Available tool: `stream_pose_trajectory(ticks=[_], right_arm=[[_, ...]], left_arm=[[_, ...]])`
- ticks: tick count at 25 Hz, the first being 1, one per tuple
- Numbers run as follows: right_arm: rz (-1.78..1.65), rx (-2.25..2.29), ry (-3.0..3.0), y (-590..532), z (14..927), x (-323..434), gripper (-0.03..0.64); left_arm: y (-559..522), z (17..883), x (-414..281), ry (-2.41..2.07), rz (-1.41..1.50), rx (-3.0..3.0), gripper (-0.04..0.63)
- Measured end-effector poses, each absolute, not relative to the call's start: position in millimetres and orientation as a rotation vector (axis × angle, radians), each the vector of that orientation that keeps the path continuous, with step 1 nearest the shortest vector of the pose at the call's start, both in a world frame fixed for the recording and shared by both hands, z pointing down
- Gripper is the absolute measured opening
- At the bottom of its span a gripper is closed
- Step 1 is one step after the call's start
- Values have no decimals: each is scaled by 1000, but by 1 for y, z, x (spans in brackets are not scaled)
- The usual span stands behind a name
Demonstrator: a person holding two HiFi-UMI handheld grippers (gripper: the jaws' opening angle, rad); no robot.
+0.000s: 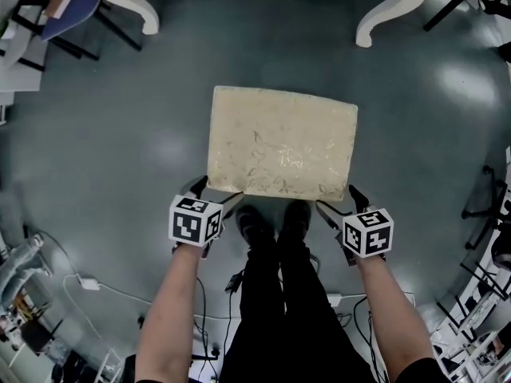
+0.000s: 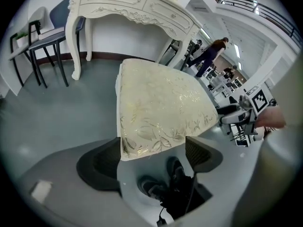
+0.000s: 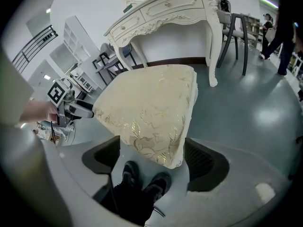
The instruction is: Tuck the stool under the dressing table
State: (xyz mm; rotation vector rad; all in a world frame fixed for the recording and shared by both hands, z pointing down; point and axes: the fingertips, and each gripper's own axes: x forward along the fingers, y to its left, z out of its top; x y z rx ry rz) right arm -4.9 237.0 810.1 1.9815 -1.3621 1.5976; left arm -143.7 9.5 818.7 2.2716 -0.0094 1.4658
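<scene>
The dressing table (image 2: 137,11) stands ahead; the stool (image 1: 281,142) sits well short of it, at my feet. Left gripper (image 1: 215,194) and right gripper (image 1: 342,202) gape around its near corners, probably not pressing yet. I'd clamp evenly, then push straight. The grey floor (image 1: 120,134) looks smooth, with cables (image 1: 104,286) behind.

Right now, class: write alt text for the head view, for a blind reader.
From above, a cream stool on a grey floor, with the open left gripper and right gripper straddling its near corners. White legs of the dressing table stand beyond.
</scene>
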Motion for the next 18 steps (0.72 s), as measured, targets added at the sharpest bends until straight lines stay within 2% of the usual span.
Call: stream_pose_trajectory(ticks=[9,13,18], right_arm=[[1648,1900,-1338,242,836,-13,425],[1604,1902,-1321,242,836,-10,416],[1551,1879,-1307,238,833,-9,394]], left_arm=[[12,829,-148,58,1605,2320,437],[11,834,-145,44,1609,2282,482],[9,835,-143,81,1623,2272,480]])
